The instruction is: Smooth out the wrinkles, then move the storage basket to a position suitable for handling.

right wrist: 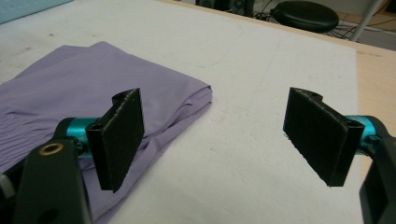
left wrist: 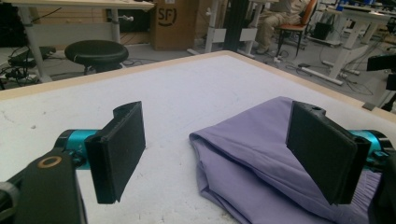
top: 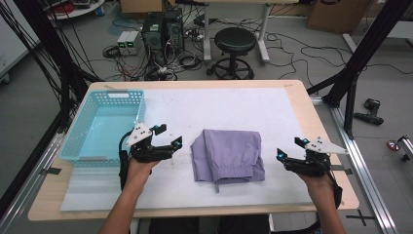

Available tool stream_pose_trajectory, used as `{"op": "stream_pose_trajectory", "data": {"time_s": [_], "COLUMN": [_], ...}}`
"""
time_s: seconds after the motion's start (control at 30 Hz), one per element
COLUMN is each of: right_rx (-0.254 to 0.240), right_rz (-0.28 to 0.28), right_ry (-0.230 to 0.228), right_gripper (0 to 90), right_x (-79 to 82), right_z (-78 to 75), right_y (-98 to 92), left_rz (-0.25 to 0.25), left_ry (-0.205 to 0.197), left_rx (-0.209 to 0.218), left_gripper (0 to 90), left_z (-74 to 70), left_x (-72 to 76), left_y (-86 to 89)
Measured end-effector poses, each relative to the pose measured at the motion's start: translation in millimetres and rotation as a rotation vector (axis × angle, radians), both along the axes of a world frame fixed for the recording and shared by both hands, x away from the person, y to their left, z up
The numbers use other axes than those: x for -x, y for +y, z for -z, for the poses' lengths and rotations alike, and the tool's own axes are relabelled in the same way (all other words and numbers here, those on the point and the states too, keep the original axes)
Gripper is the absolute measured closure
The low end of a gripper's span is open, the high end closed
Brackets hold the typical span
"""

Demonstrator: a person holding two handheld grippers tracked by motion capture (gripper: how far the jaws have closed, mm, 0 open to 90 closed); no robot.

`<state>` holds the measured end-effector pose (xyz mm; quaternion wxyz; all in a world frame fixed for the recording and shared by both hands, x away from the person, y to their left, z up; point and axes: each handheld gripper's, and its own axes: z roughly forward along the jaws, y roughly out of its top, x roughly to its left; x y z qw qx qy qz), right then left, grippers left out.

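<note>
A folded lilac garment (top: 227,155) lies on the white mat in the middle of the table, its elastic waistband toward the near edge. My left gripper (top: 169,136) hovers just left of it, jaws open and empty; in the left gripper view the garment (left wrist: 261,154) lies ahead and to the right between the pads (left wrist: 122,149). My right gripper (top: 290,148) hangs to the right of the garment, open, nothing between its jaws; in the right gripper view the garment's folded edge (right wrist: 154,98) lies at the left behind one pad (right wrist: 121,135).
A light blue plastic basket (top: 80,146) stands at the table's left side, close behind the left gripper. The white mat (top: 219,105) covers most of the wooden tabletop. A black stool (top: 234,41), computers and cables are on the floor beyond the far edge.
</note>
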<state>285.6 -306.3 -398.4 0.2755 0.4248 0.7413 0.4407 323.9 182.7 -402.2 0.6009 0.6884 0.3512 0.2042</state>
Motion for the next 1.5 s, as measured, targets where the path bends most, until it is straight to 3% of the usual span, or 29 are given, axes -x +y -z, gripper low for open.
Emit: {"op": "stream_pose_trajectory", "data": {"time_s": [0.47, 0.73, 0.97, 1.37, 1.5], "right_rx": [-0.063, -0.059, -0.057, -0.070, -0.063], "right_rz": [0.048, 0.068, 0.061, 0.063, 0.057], "right_ry": [-0.025, -0.019, -0.024, -0.014, -0.010], "right_gripper": [20.5, 20.5, 20.5, 20.5, 20.5], "right_x": [7.0, 7.9, 9.7, 9.6, 9.5], "right_z": [-5.7, -3.6, -3.3, -2.0, -0.9], "right_y": [-20.8, -26.5, -27.3, -28.8, -28.0], "left_rz": [-0.026, -0.058, -0.116, -0.218, -0.263], "left_ry": [-0.020, -0.030, -0.040, -0.039, -0.039], "left_rx": [0.014, 0.007, 0.019, 0.007, 0.005], "left_gripper": [19.1, 19.2, 19.5, 20.2, 20.5], "left_z": [-15.3, -18.7, -22.8, -26.5, -22.5], "left_x": [4.6, 9.7, 15.2, 17.5, 18.6], "left_y": [19.2, 40.2, 56.7, 103.2, 127.1]}}
